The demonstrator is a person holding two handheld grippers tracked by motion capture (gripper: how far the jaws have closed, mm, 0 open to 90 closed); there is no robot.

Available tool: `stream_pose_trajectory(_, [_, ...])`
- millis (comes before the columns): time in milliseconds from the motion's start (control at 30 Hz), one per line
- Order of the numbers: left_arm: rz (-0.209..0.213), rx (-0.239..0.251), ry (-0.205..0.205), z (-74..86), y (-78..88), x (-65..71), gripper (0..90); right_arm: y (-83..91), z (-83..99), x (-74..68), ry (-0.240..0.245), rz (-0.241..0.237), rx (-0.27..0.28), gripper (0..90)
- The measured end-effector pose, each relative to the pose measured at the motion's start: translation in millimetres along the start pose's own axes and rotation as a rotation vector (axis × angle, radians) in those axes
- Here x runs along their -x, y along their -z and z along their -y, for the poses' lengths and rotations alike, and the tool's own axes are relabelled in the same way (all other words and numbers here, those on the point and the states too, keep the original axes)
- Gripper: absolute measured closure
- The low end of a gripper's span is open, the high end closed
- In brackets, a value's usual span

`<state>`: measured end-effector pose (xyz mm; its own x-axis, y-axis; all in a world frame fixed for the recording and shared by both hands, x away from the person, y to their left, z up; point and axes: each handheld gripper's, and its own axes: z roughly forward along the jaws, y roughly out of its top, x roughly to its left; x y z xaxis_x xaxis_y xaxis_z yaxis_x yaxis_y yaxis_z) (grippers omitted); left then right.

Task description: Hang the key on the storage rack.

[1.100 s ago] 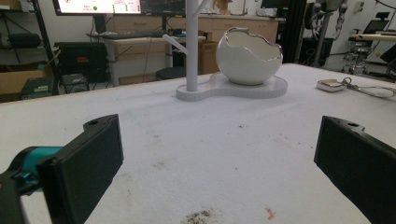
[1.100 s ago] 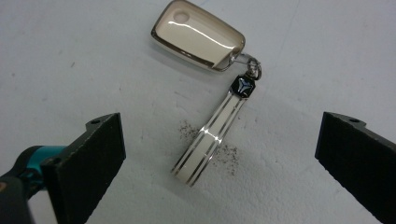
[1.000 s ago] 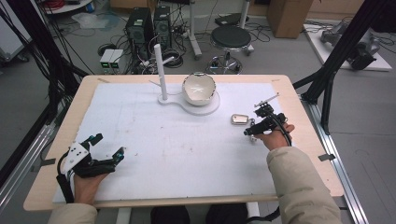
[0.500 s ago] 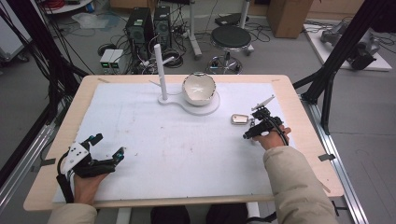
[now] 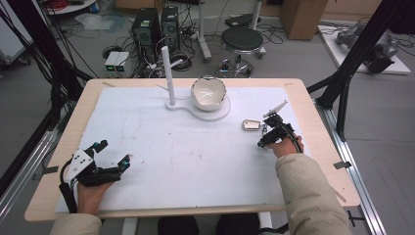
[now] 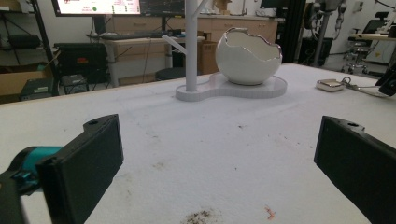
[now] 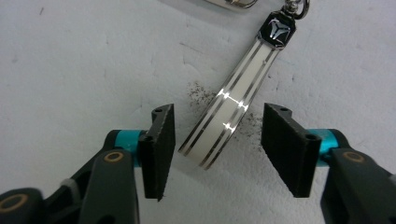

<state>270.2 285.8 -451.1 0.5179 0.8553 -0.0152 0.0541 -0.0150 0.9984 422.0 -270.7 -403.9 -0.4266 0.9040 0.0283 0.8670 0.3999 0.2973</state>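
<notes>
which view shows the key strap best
The right gripper view: the key strap lies close up between the right gripper jaws, which have just been closing and are not yet touching it. The high view shows it tiny; the left gripper view shows a thin sliver.

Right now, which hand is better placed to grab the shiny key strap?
The right. The right gripper has the key strap between its closing jaws, not yet pinched; the left gripper sits far away.
</notes>
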Motion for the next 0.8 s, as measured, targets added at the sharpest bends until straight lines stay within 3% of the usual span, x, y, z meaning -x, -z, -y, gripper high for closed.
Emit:
stream_pose_trajectory(100, [0.002, 0.002, -0.003, 0.1, 0.2, 0.0, 1.7, -1.5, 0.8, 0.7, 0.000, -0.008, -0.010, 60.9])
stream_pose_trajectory(133, [0.002, 0.003, -0.004, 0.0, 0.4, -0.1, 1.7, -1.5, 0.8, 0.7, 0.000, -0.008, -0.010, 60.9])
stream_pose_trajectory(233, [0.000, 0.006, -0.006, 0.1, 0.5, -0.1, 1.7, -1.7, 1.5, 1.4, -0.003, 0.007, -0.020, 71.7])
stream_pose_trajectory(267, [0.000, 0.006, -0.005, 0.2, 0.5, -0.1, 1.7, -1.8, 2.4, 3.5, 0.016, 0.010, -0.023, 73.4])
stream_pose_trajectory(600, [0.000, 0.004, -0.004, 0.1, 0.5, -0.2, 1.7, 1.1, 2.6, 4.3, 0.061, -0.005, -0.008, 74.0])
stream_pose_trajectory(800, [-0.003, 0.006, 0.000, 0.0, 0.5, -0.3, 1.7, 9.0, 3.0, -0.9, 0.119, -0.044, 0.051, 74.2])
